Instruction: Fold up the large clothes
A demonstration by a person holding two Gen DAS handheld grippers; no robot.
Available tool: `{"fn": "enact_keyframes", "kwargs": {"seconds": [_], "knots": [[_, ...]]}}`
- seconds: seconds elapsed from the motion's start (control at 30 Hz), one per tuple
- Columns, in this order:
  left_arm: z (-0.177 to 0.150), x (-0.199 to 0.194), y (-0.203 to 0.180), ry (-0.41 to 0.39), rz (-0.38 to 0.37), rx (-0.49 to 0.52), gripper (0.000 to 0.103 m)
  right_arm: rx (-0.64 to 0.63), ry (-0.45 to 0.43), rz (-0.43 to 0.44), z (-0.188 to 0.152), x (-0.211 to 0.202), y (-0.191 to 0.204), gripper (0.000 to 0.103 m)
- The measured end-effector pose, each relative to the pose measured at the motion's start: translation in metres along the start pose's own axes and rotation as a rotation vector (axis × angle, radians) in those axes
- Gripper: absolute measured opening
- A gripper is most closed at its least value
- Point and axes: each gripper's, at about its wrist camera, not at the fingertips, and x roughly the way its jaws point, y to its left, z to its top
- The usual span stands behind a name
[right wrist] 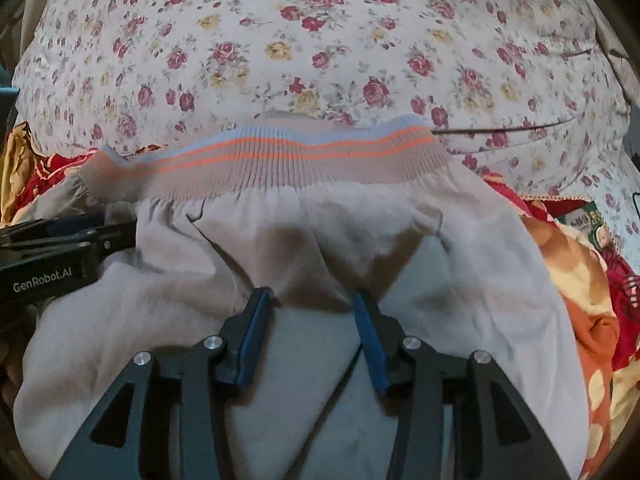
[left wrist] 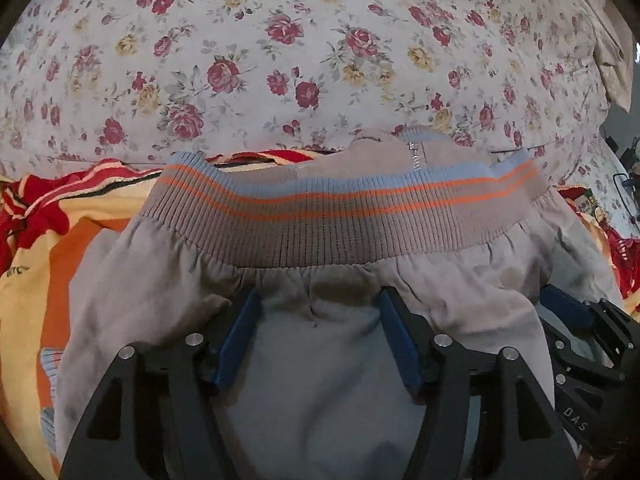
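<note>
Grey jacket over floral sheet

Grey-beige cotton jacket with ribbed knit hem band striped orange and light blue, lying folded and rumpled, band across its far edge, metal zipper visible behind it.

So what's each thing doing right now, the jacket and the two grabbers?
Grey jacket: lying folded on the bed, striped ribbed hem on top, zip showing.
Left gripper: jaws open, over the grey cloth, pinching nothing.
Right gripper: jaws open, over the same cloth.
Flowered sheet: spread flat.
</note>
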Motion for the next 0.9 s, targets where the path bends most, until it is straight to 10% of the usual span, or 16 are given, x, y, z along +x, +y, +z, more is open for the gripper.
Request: {"fn": "enact_keyframes", "kwargs": {"seconds": [0.9], "knots": [[0.001,0.008,-0.016,0.001,0.033,0.041,0.061,-0.006,-0.02,-0.03,-0.001,0.003,0.004,0.056]]}}
